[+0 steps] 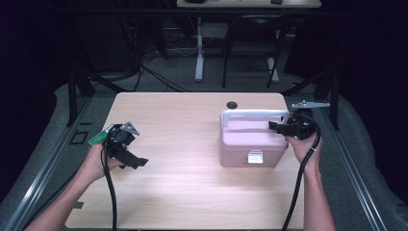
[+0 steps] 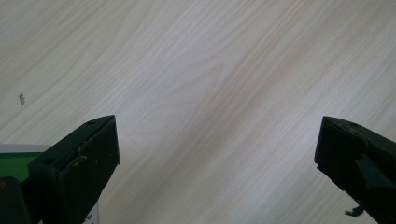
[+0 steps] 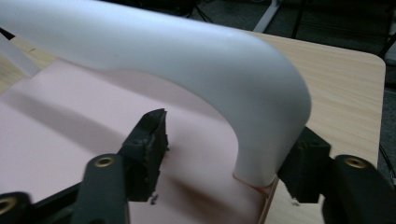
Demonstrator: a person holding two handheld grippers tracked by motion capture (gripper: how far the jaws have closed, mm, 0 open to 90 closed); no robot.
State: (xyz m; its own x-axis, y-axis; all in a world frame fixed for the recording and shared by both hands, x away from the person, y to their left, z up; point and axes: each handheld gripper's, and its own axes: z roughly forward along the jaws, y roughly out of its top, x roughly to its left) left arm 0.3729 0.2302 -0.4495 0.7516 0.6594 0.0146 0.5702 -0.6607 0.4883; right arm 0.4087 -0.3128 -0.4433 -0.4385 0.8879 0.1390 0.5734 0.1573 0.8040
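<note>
A pink box (image 1: 245, 144) with a white latch (image 1: 255, 156) on its front stands on the right half of the wooden table (image 1: 183, 187). Its white handle (image 1: 252, 114) stands upright over the lid. My right gripper (image 1: 275, 126) comes in from the box's right side, and its jaws straddle the handle's right leg (image 3: 261, 140). One jaw sits behind that leg. The other hovers over the pink lid (image 3: 70, 130) with a gap to the handle. My left gripper (image 1: 137, 161) stands open over bare wood at the table's left, with nothing between its jaws (image 2: 217, 154).
A small black round grommet (image 1: 232, 104) sits near the table's far edge, behind the box. The table's right edge runs close to the right hand. Beyond the table stand desk legs (image 1: 199, 53) and cables on a dark floor.
</note>
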